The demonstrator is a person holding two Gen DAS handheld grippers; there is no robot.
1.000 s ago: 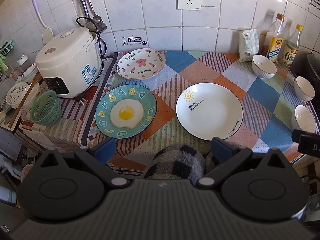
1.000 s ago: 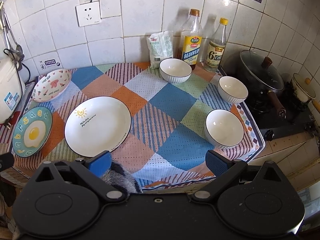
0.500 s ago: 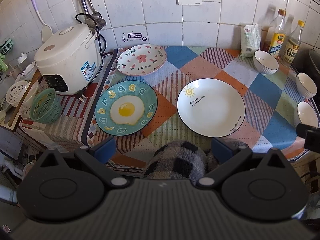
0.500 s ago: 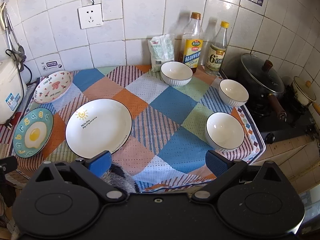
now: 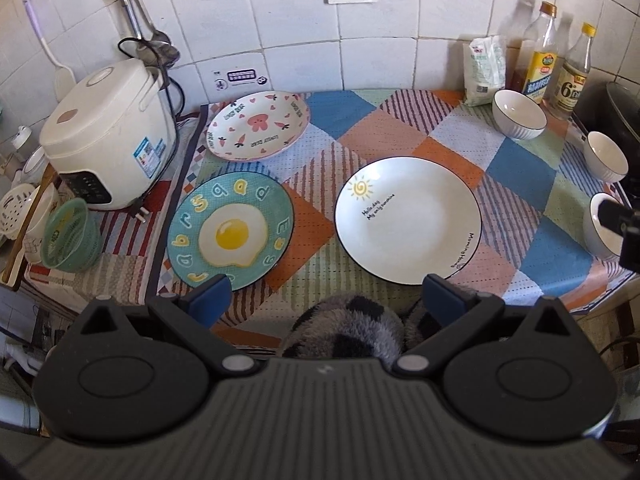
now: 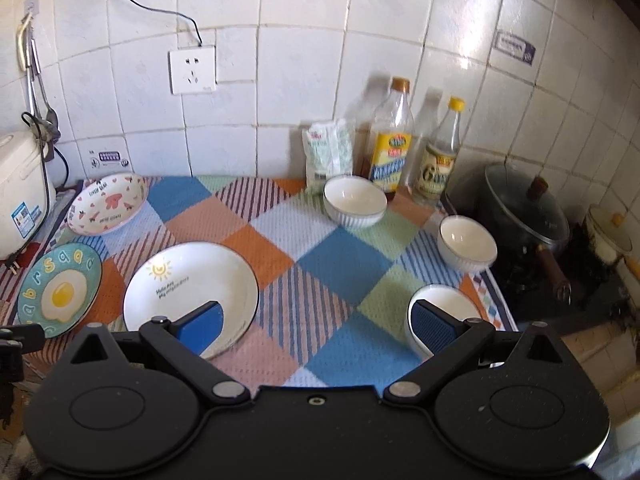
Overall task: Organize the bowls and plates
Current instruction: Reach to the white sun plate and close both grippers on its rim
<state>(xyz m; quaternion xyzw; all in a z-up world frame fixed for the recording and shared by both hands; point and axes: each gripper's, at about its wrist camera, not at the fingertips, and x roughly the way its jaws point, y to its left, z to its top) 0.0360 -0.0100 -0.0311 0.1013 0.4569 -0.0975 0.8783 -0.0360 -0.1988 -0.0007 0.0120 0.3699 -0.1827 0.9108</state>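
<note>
left tool (image 5: 325,298) and right tool (image 6: 316,322) both wide open, holding nothing, near edge of the desk (image 6: 344,264) | nothing stacked yet: egg plate (image 5: 230,236), white plate (image 5: 408,220), pink plate (image 5: 258,125) on the left, three bowls (image 6: 355,200) on the right, all apart | nearest bowl (image 6: 444,300) half hidden by a tool finger

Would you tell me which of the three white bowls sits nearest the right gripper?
The front bowl, partly hidden behind the right gripper's right finger; the other two bowls stand farther back.
</note>
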